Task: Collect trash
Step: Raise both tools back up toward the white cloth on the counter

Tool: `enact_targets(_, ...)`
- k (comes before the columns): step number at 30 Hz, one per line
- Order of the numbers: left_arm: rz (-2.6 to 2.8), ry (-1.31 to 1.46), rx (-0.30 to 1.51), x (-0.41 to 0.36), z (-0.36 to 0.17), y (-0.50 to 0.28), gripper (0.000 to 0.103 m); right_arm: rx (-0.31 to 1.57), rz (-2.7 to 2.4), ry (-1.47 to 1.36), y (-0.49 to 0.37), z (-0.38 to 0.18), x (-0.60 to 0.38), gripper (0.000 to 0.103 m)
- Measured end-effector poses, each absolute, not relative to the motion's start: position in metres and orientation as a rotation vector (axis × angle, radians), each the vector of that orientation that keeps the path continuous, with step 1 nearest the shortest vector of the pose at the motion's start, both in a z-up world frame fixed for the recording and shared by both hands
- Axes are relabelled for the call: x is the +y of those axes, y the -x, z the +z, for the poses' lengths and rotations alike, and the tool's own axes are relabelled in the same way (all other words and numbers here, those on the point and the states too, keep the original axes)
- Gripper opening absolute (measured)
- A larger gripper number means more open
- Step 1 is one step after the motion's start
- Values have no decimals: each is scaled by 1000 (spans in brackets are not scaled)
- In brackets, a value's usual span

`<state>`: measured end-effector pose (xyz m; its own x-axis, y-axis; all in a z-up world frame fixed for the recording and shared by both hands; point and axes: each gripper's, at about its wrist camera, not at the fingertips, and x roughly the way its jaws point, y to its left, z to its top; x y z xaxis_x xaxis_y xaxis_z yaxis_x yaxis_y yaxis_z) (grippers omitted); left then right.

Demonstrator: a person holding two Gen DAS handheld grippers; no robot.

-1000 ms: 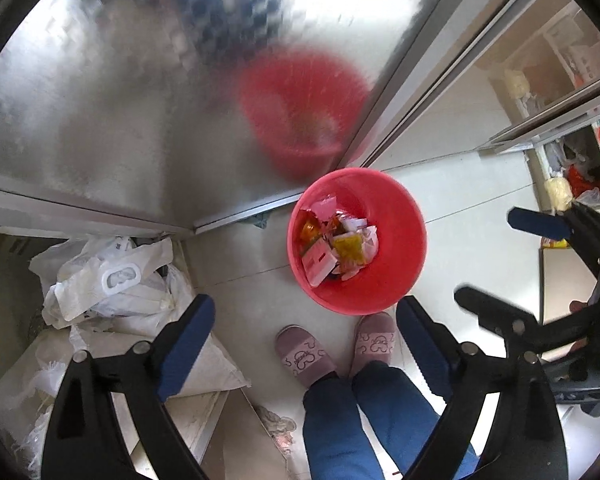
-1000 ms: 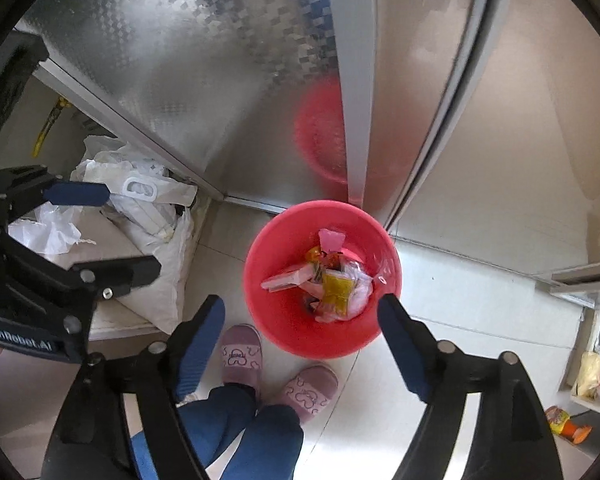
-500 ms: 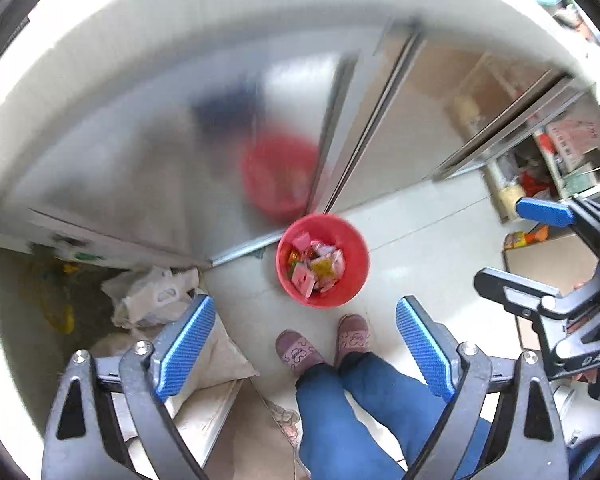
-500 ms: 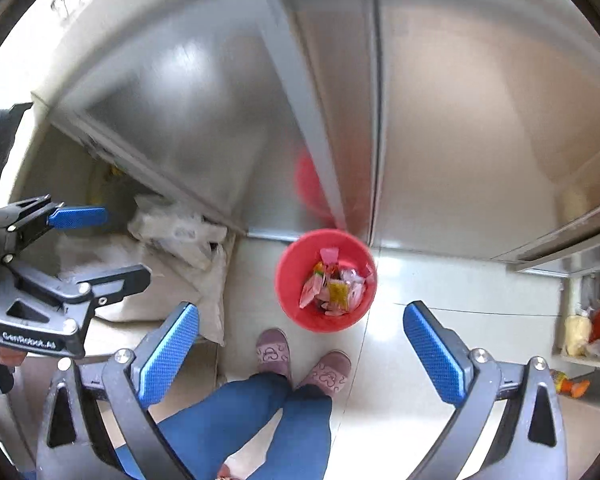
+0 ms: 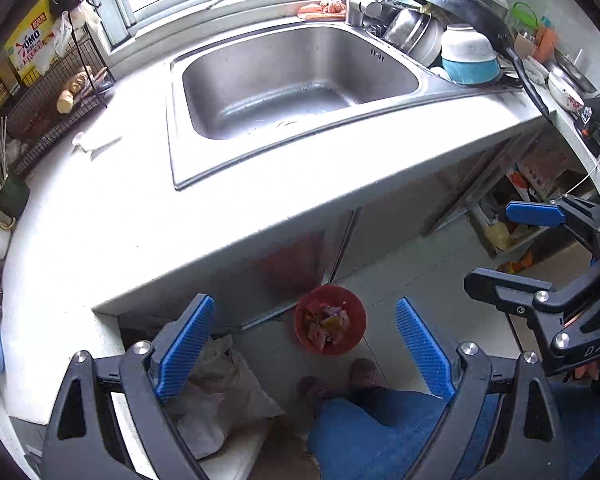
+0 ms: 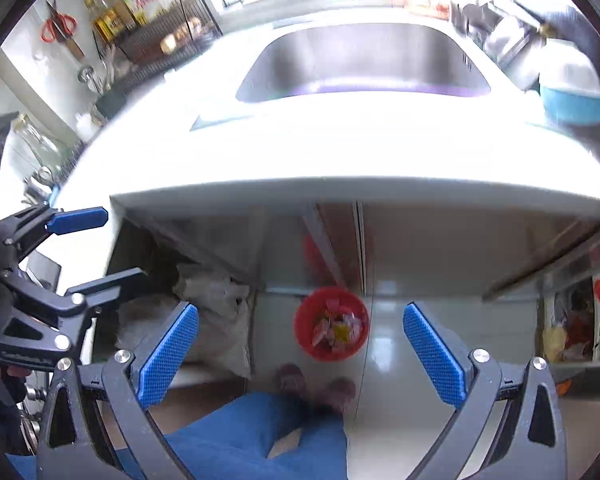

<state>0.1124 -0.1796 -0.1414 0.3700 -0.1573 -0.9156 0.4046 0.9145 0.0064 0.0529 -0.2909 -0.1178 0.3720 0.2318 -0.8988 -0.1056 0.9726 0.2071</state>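
A red bin [image 5: 331,320] full of crumpled wrappers [image 5: 325,325] stands on the tiled floor below the counter; it also shows in the right wrist view [image 6: 331,323]. My left gripper [image 5: 302,352] is open and empty, held high above the bin. My right gripper [image 6: 300,352] is open and empty, also high above it. Each gripper shows in the other's view, the right one [image 5: 520,248] at the right edge and the left one [image 6: 88,248] at the left edge.
A white counter [image 5: 260,192] with a steel sink [image 5: 292,80] fills the upper view. Stacked pans and a blue bowl [image 5: 466,56] sit right of the sink. A wire rack [image 5: 56,100] stands at the left. White bags [image 5: 216,396] lie beside the bin. My slippers [image 5: 340,380] are below it.
Both grippers have risen well above the floor. The bin has shrunk in view, and the counter and sink have come into sight. Both stay open and empty.
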Motion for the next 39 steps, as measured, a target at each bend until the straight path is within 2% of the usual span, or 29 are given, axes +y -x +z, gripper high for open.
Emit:
enact_targets(10, -308, -204, 1076, -148, -91, -168, 91, 1069, 276, -100, -103, -77, -273, 102)
enact_targets(23, -264, -110, 1036, -43, -47, -296, 91, 1042, 308, -64, -229, -50, -227, 102)
enact_targets(32, -180, -131, 1096, 24, -67, -378, 91, 1122, 332, -85, -334, -59, -165, 102)
enact_targets(39, -105, -58, 1184, 88, -101, -431, 91, 1203, 354, -48, -398, -87, -109, 102)
